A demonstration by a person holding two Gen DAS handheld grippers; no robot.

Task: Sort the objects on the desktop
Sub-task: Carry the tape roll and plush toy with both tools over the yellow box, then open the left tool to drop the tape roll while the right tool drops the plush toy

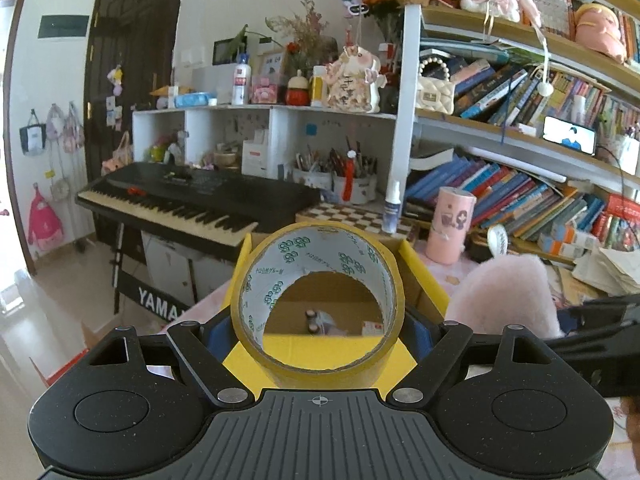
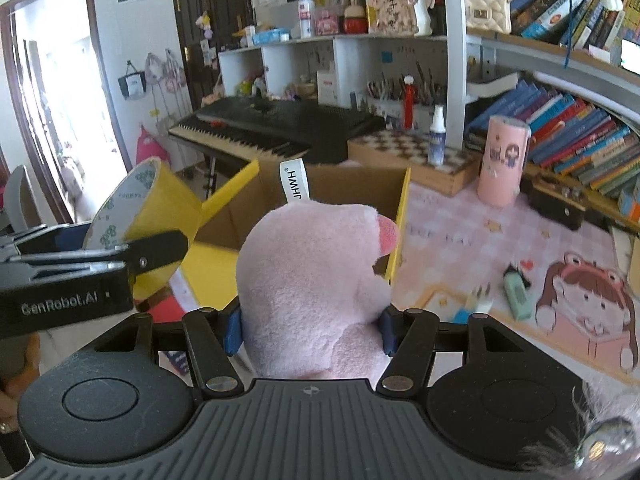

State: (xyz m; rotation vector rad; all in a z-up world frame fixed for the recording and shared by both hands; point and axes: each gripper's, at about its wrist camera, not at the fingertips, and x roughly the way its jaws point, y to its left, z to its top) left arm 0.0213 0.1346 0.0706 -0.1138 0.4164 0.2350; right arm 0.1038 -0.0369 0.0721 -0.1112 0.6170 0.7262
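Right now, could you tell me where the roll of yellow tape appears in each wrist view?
Left wrist: tape roll at centre, held between the left gripper's fingers.
Right wrist: tape roll at the left edge, in the left gripper.
Shared landmark: the pink canister.

My left gripper (image 1: 318, 334), matt speckled black plastic with bright metal pivot pins, clamps a glossy yellow tape roll (image 1: 318, 304) whose core is printed white paper. My right gripper (image 2: 310, 330) squeezes a fuzzy pink plush toy (image 2: 316, 280) with a smooth woven label. The box (image 2: 356, 188) looks like plain brown cardboard with yellow-faced flaps.
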